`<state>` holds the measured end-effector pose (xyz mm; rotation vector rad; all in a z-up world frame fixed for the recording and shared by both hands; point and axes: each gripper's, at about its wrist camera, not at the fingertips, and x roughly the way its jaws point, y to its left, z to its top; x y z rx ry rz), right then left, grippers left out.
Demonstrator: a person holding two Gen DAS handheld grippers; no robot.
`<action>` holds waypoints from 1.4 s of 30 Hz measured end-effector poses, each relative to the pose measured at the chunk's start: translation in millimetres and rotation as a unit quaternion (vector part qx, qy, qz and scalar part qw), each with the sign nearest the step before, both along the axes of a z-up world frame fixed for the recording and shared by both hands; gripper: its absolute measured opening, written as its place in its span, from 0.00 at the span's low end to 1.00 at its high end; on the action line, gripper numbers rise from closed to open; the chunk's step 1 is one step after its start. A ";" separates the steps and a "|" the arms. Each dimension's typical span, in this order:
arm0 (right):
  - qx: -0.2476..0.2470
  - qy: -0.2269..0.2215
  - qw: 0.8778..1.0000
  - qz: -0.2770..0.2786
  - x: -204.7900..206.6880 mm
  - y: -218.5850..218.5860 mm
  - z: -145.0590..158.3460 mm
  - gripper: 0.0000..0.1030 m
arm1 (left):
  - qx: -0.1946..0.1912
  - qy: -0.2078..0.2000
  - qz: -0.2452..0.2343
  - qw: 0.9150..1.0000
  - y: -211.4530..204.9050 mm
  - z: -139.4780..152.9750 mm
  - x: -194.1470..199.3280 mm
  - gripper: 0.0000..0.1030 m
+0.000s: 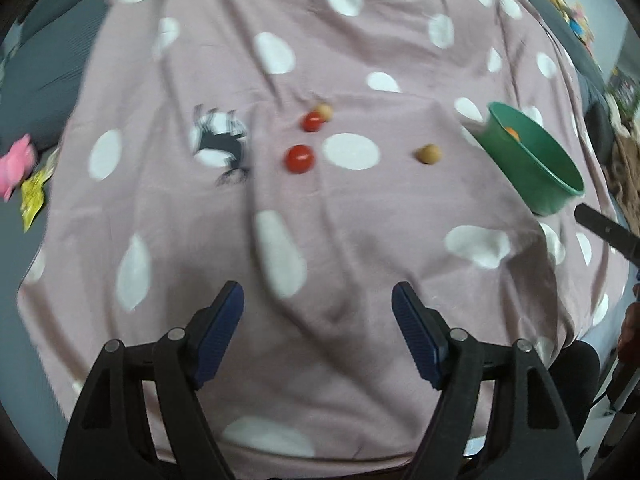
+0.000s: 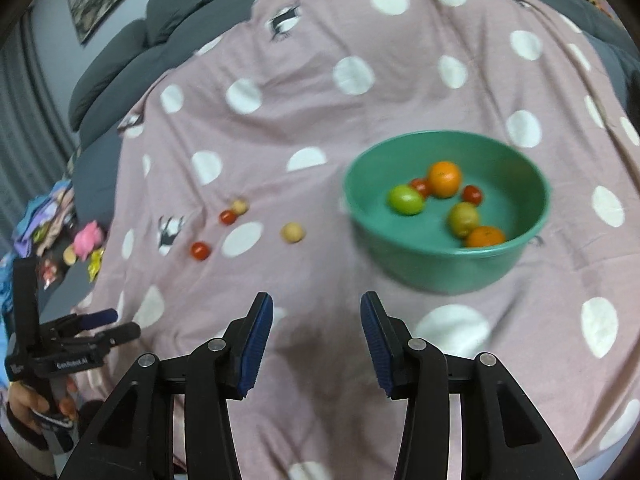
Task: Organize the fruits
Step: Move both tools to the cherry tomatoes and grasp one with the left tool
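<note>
On the pink polka-dot blanket, nearest the right-wrist camera, the right gripper has its blue pads apart with nothing between them. Just beyond it sits the green bowl, upright. It holds two oranges, one toward the back and one against the near wall, two yellow-green fruits, and two cherry tomatoes. To the left of the bowl, loose on the blanket, lie a tan round fruit, a near cherry tomato, and farther off a second cherry tomato touching another tan fruit.

The left gripper hangs over bare blanket, its pads set wide and empty. The same four loose fruits lie ahead of it, well apart from its fingertips.

The right-wrist view alone shows the bowl's full contents, and the left gripper at its lower left edge, held by a hand. The left-wrist view sees the bowl from the side, showing little more than one orange, but shows a pink soft toy and a yellow packet at the blanket's left edge.
</note>
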<state>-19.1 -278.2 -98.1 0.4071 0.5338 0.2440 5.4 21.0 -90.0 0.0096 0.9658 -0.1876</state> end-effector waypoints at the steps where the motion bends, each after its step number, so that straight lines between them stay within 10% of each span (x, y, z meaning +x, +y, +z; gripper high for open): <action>1: -0.002 0.000 1.000 0.007 0.3 6.3 1.0 0.45 | -0.006 -0.001 0.006 1.000 6.2 -0.1 -4.4 0.75; 15: -0.017 0.009 0.997 0.073 15.2 71.8 7.1 0.45 | -0.060 -0.011 -0.013 0.998 18.1 -5.4 -8.6 0.73; 27: -0.017 0.004 0.995 0.096 52.8 79.4 10.5 0.45 | -0.079 -0.014 -0.040 0.996 -4.0 -9.5 81.5 0.71; 42: 0.020 0.021 0.994 0.106 93.0 61.0 -14.6 0.45 | -0.009 0.024 -0.038 0.999 -25.9 -40.7 165.6 0.65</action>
